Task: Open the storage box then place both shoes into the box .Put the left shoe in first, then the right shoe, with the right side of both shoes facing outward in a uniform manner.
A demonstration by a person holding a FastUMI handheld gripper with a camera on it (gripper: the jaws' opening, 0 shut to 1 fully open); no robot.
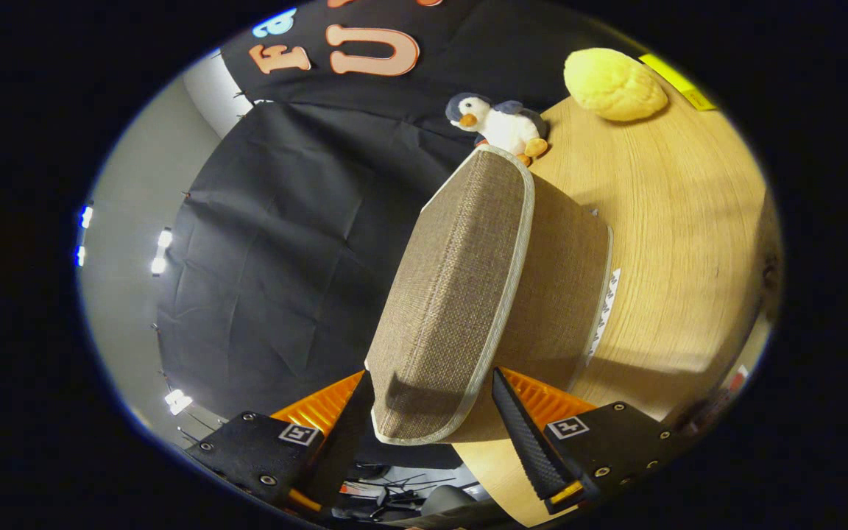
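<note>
Between my fingers: the lid (461, 294) of the storage box (564, 287) is sitting, its near trimmed corner reaching down into the gap.
Jaws: my gripper (431, 412) is standing fairly wide; one finger is touching or just beside the lid's corner, the other is lying close to its far face. I cannot tell whether both are pressing, so I am not calling it a firm hold.
Lid: woven brown fabric with pale edging, tilting up and away from the box body, which is resting on the table (674, 221).
Step in hand, as I am judging it: opening the box, the lid partly lifted and not yet folded clear.
Doing it well: I am wanting the lid's edge seated deep between both fingers before swinging further, following the hinge's arc and not pulling straight, so the light box is not dragging across the wood.
Risk: soft fabric is likely slipping out of a shallow pinch.
Shoes: none placed yet, by my reading.
Beyond the box: a plush penguin (501, 125) is standing just behind the lid's far corner; a yellow plush lump (612, 85) is lying further along the table.
</note>
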